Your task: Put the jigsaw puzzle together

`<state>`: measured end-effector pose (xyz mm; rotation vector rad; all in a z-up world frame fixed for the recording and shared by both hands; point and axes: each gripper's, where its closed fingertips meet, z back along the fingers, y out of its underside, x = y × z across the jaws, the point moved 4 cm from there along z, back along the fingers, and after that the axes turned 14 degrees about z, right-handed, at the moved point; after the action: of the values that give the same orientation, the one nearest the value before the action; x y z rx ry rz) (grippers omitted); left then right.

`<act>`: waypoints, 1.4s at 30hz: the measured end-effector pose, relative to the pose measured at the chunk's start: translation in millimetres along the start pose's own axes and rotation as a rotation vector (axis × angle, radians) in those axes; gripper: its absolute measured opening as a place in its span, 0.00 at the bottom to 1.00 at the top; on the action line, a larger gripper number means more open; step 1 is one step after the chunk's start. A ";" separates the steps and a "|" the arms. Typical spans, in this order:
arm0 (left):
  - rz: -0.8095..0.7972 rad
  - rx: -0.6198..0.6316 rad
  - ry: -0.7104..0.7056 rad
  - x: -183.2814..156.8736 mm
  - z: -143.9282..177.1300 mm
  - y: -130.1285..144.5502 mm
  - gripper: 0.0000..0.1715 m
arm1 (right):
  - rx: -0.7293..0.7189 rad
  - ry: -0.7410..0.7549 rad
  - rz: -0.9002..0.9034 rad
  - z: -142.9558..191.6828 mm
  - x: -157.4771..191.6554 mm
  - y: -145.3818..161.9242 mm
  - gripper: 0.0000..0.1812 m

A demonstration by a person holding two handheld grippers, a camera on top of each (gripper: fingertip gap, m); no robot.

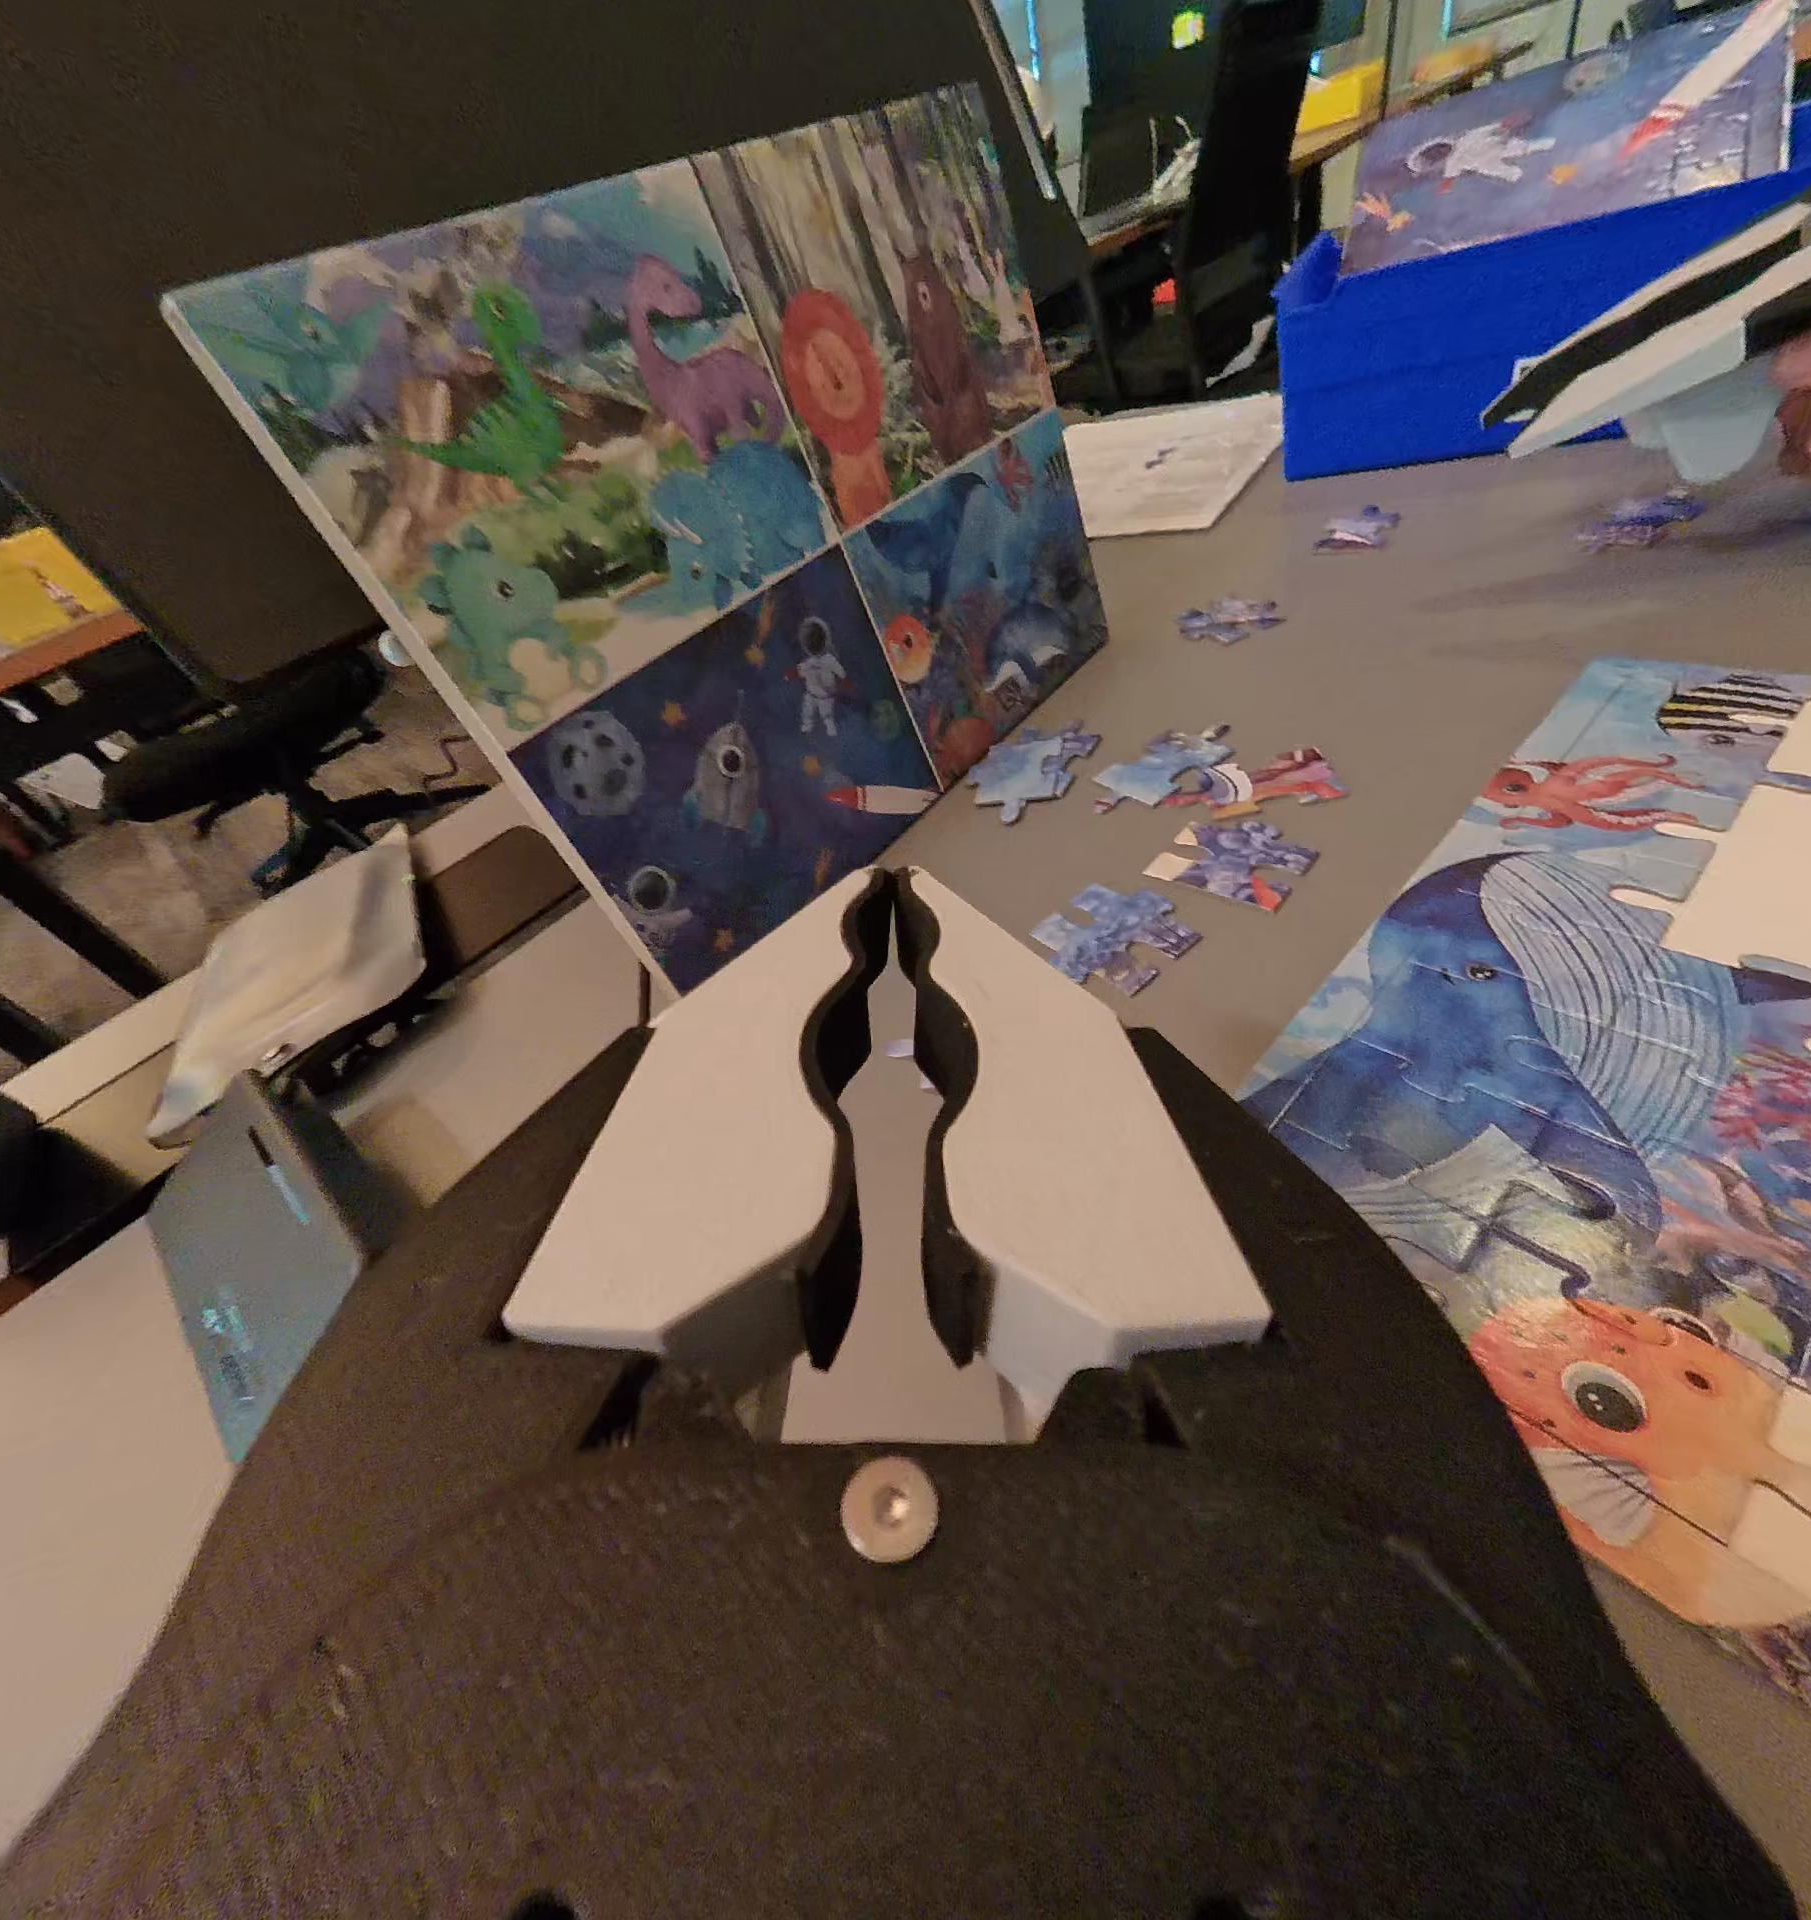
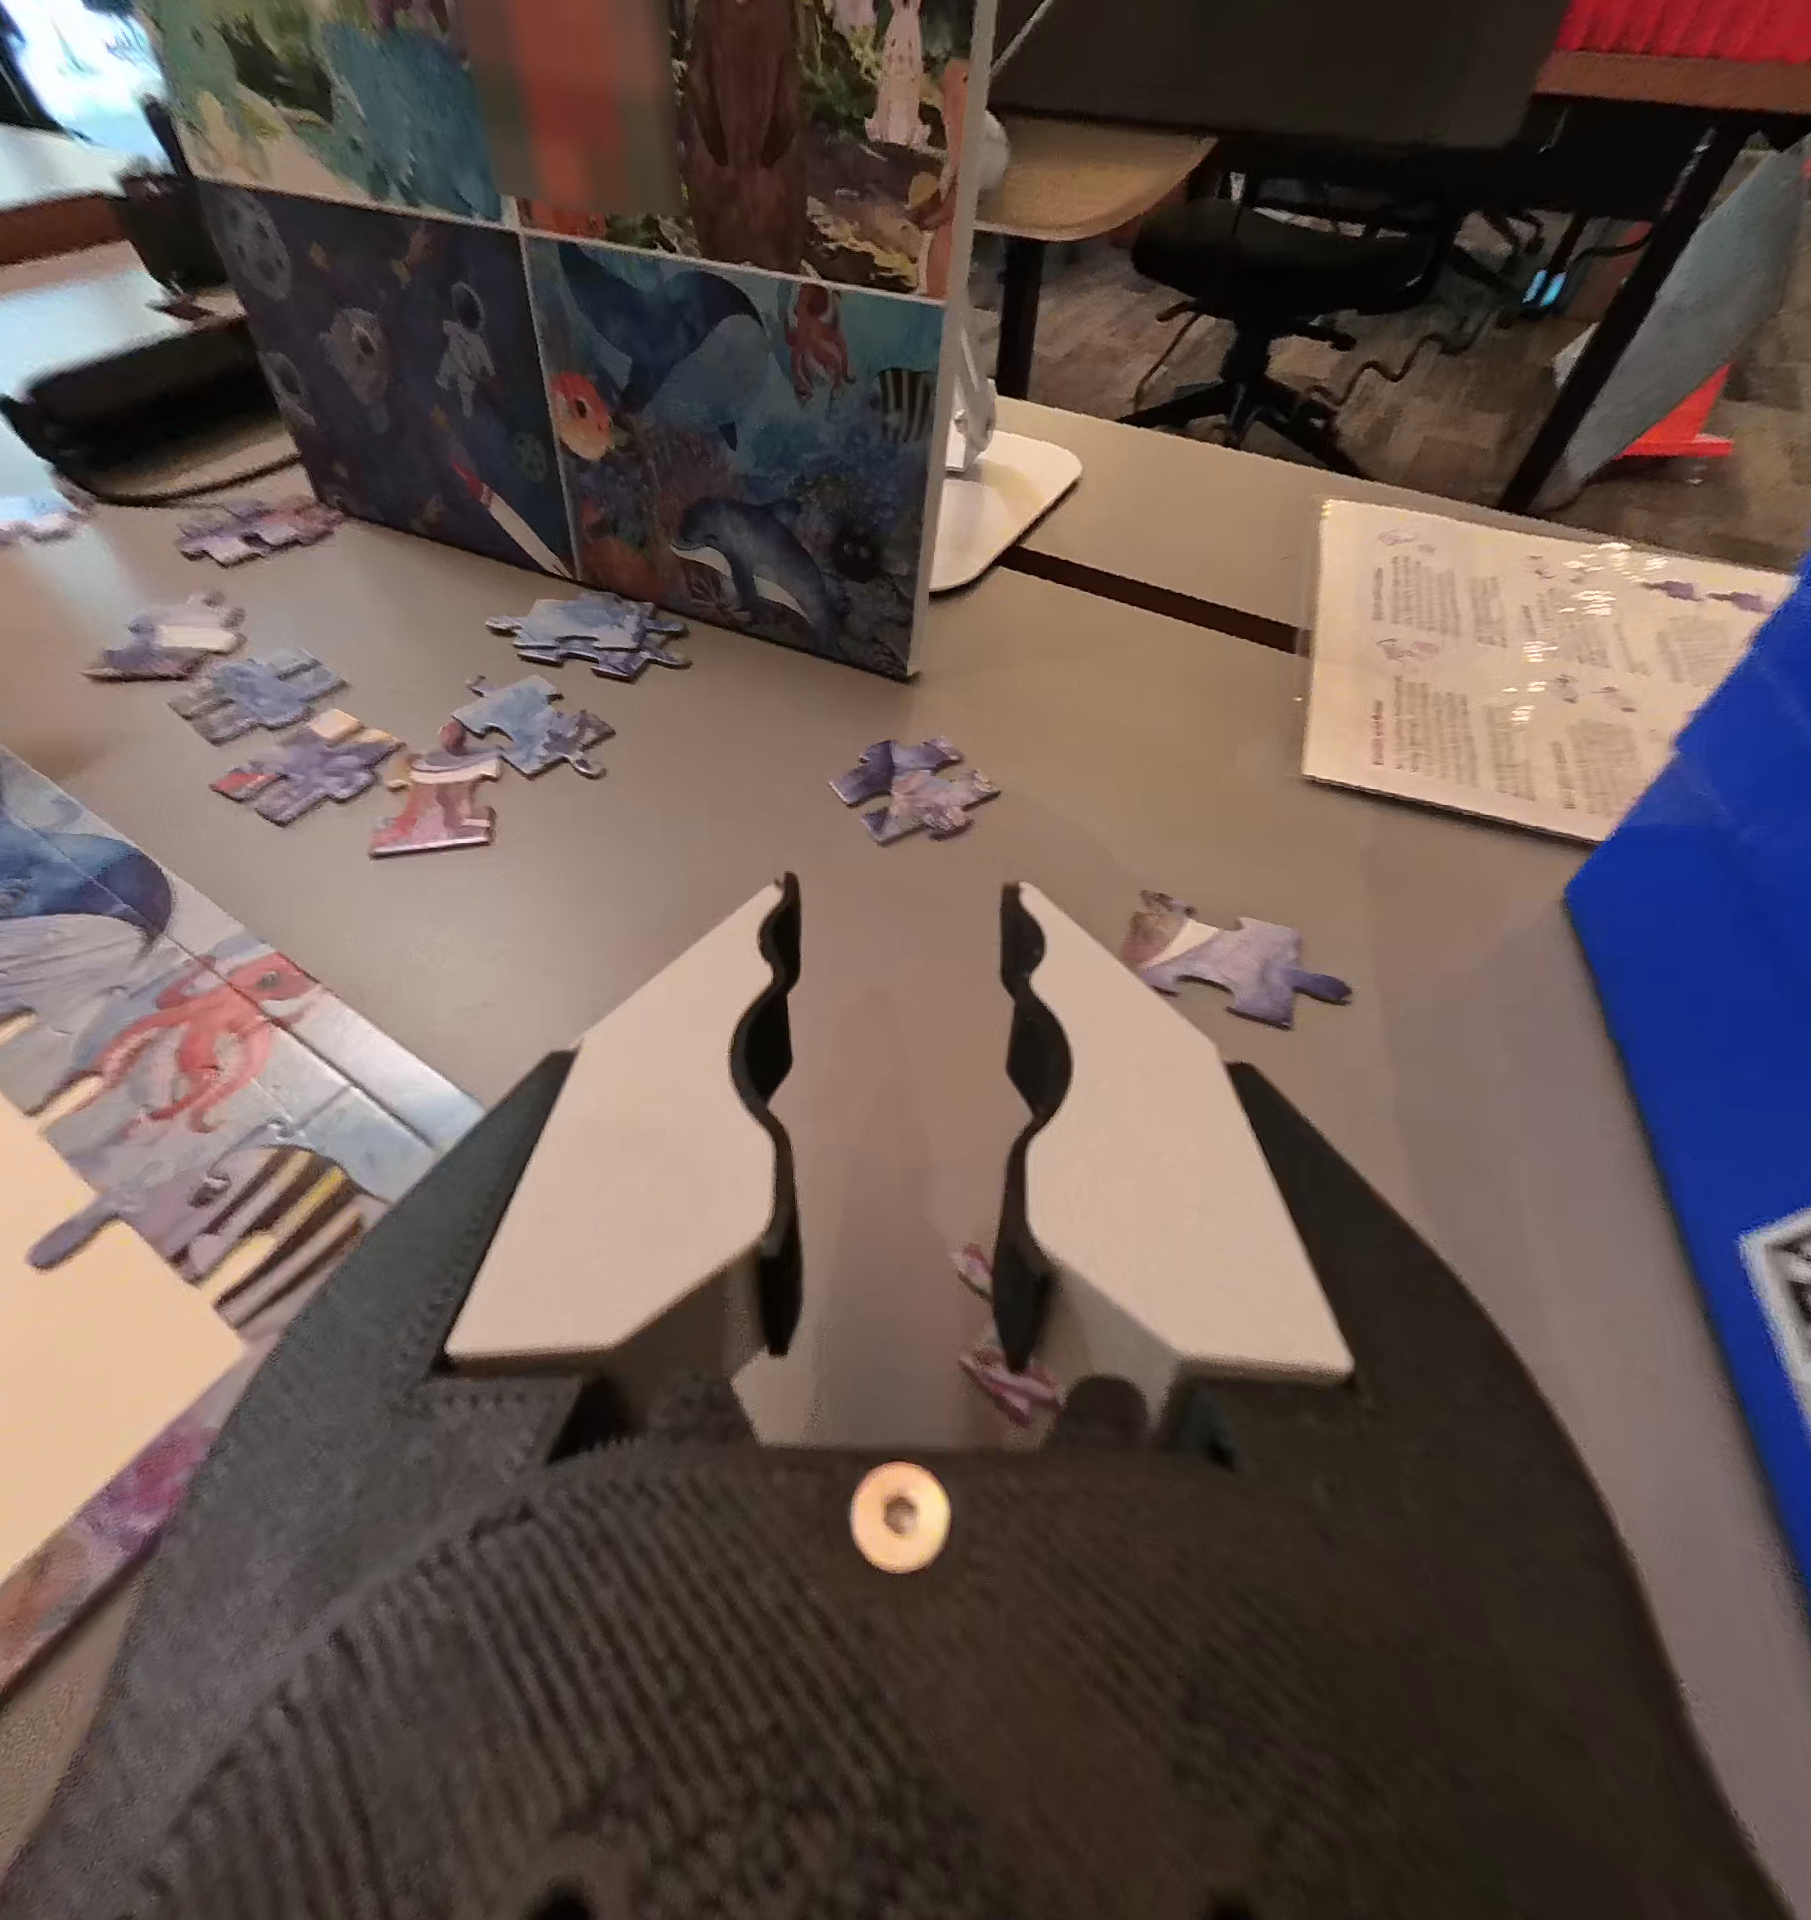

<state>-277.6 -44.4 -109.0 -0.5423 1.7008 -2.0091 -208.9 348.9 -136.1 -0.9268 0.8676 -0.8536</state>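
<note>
The partly built sea puzzle [image 1: 1503, 1049] lies on the grey table, with a whale, an octopus and an orange fish; bare white gaps show on its right side. It also shows in the right wrist view [image 2: 205, 1039] at the left. My left gripper [image 1: 896, 883] is shut and empty, hovering left of the puzzle. My right gripper [image 2: 901, 894] is open and empty above the table. One loose piece [image 2: 916, 784] lies just ahead of it, another piece [image 2: 1233, 961] beside its right finger. A third piece [image 2: 1005, 1371] shows partly under that finger.
Several loose pieces [image 1: 1223, 862] lie between the puzzle and an upright picture board [image 1: 672, 520]. A blue bin [image 2: 1732, 935] stands at the right, a printed sheet [image 2: 1503, 665] beside it. The right gripper [image 1: 1514, 416] shows far right in the left wrist view. My hands' fingertips stand some 35 cm from each other. The right tips stand about 12 cm off the loose piece [image 2: 916, 784]. My left wrist view [image 1: 1223, 616] looks at it from another angle. From my left tips it is roughly 15 cm to the partly built sea puzzle [image 1: 1503, 1049]; from my right, 25 cm.
</note>
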 end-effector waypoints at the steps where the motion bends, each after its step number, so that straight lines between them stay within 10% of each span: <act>1: 0.007 0.011 0.006 -0.5 -1.5 2.1 0.00 | 0.015 0.026 0.028 3.2 -4.4 0.4 0.21; 30: 0.071 0.177 0.085 -6.5 -19.5 26.1 0.03 | 0.116 0.283 0.142 37.0 -58.2 15.5 0.23; 42: 0.196 0.152 0.111 2.9 -16.6 22.2 0.07 | -0.088 0.247 -0.039 60.8 -70.3 -0.2 0.41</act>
<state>-287.4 -35.7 -133.6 -0.2073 1.5786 -2.0358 -182.5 429.5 -98.2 -0.9290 1.1106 -0.9837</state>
